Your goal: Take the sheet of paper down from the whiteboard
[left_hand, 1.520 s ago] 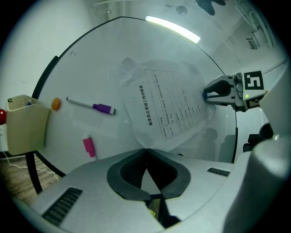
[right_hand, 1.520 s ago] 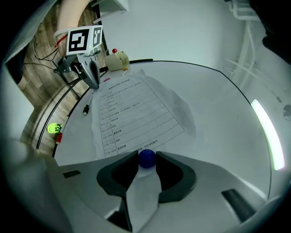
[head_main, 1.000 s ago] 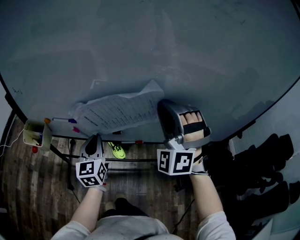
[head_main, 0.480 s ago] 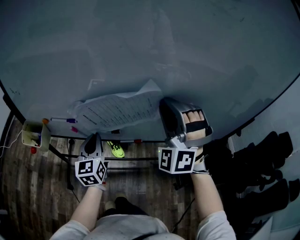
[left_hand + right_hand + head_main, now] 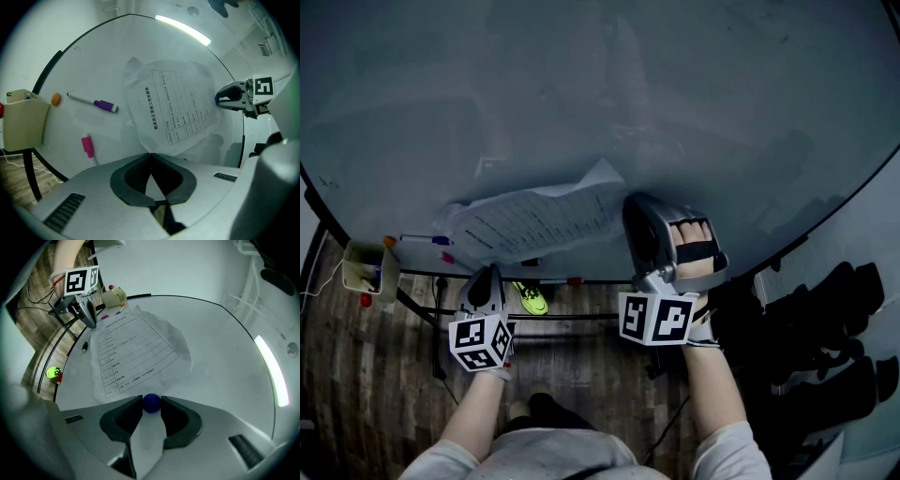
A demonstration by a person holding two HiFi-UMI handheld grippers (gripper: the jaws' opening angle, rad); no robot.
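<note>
Your right claw (image 5: 151, 399) pinches the blue magnet (image 5: 151, 404) on the whiteboard (image 5: 581, 94), at the edge of the sheet of paper (image 5: 534, 223). Your left claw (image 5: 150, 154) is pressed together just beside it. The sheet hangs on the whiteboard, not yet freed.

purple-capped marker (image 5: 91, 102) | pink marker (image 5: 87, 146) | beige holder (image 5: 26, 117) | orange magnet (image 5: 56, 99) | green object, floor (image 5: 534, 300)

Office-like room: whiteboard (image 5: 108, 61), marker pens (image 5: 93, 102)

Whiteboard (image 5: 675, 112) bearing paper (image 5: 534, 223), purple marker (image 5: 93, 101), blue magnet (image 5: 151, 403)
</note>
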